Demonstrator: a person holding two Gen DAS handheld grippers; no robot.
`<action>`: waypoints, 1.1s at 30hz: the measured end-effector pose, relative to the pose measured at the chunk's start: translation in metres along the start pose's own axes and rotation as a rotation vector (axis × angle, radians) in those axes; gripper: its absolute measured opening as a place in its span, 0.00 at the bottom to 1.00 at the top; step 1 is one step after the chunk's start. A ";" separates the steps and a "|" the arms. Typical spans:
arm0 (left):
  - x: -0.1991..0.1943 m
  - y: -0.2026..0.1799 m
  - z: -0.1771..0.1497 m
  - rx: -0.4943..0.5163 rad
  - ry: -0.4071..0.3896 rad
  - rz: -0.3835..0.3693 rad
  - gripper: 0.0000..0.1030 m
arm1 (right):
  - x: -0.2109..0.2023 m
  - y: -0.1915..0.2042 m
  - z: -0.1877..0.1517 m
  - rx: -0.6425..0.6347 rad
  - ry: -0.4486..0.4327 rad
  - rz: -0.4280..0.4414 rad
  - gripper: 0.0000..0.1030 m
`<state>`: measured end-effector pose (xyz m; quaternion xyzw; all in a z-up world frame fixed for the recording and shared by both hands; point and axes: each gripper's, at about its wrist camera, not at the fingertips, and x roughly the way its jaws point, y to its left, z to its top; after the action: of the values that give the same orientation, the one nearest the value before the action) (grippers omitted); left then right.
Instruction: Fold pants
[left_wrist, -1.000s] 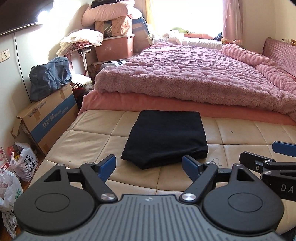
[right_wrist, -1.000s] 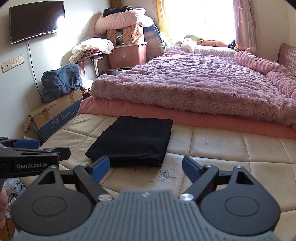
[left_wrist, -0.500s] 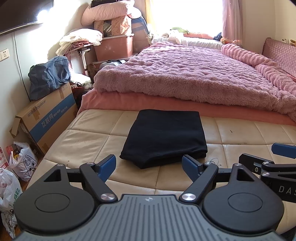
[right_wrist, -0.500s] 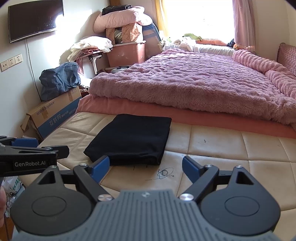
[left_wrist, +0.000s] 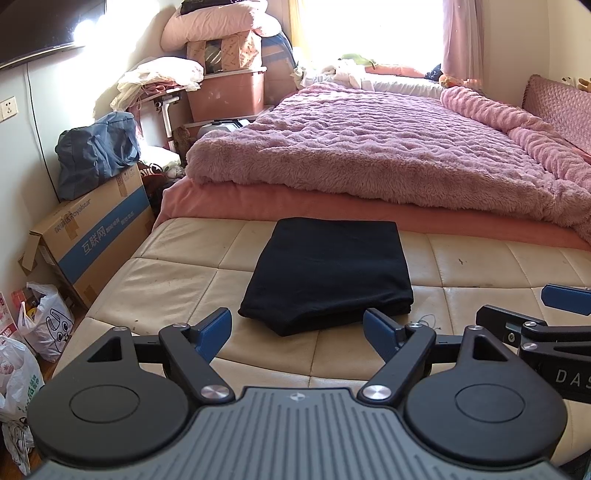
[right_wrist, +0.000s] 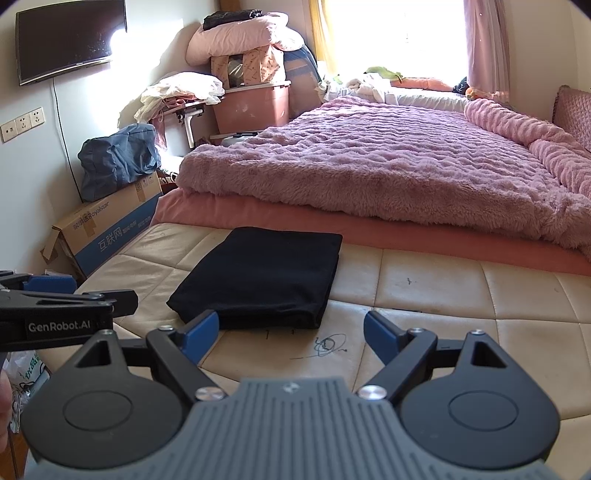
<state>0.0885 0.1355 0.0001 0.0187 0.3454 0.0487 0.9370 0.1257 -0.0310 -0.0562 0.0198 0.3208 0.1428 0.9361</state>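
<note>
Black pants (left_wrist: 328, 269) lie folded into a flat rectangle on the cream quilted cushion (left_wrist: 177, 280); the right wrist view shows the same pants (right_wrist: 262, 277) left of centre. My left gripper (left_wrist: 297, 328) is open, held above the cushion just short of the pants' near edge, with nothing between its blue pads. My right gripper (right_wrist: 291, 332) is open too, near the pants' near right corner, holding nothing. Each gripper appears at the edge of the other's view: the right gripper (left_wrist: 546, 321), and the left gripper (right_wrist: 62, 295).
A bed with a fluffy pink blanket (left_wrist: 369, 147) rises just behind the cushion. On the left stand a cardboard box (left_wrist: 92, 240) with a blue bag (left_wrist: 96, 151) on it, plastic bags (left_wrist: 40, 325) on the floor, and stacked bins and bedding (left_wrist: 229, 74).
Both grippers have drawn back and dropped slightly, so the pants sit a little higher in the views. The pants have not moved and both grippers stay open.
</note>
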 end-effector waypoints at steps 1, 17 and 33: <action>0.000 0.000 0.000 -0.001 -0.001 0.000 0.92 | 0.000 0.000 0.000 0.000 0.000 0.000 0.80; 0.000 -0.003 -0.002 0.005 0.001 -0.008 0.92 | 0.001 0.000 -0.001 -0.003 0.005 0.000 0.80; 0.000 -0.006 -0.001 0.005 -0.001 -0.010 0.92 | 0.001 0.000 -0.001 -0.003 0.004 0.001 0.80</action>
<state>0.0877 0.1299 -0.0011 0.0194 0.3450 0.0433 0.9374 0.1258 -0.0310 -0.0574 0.0182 0.3226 0.1437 0.9354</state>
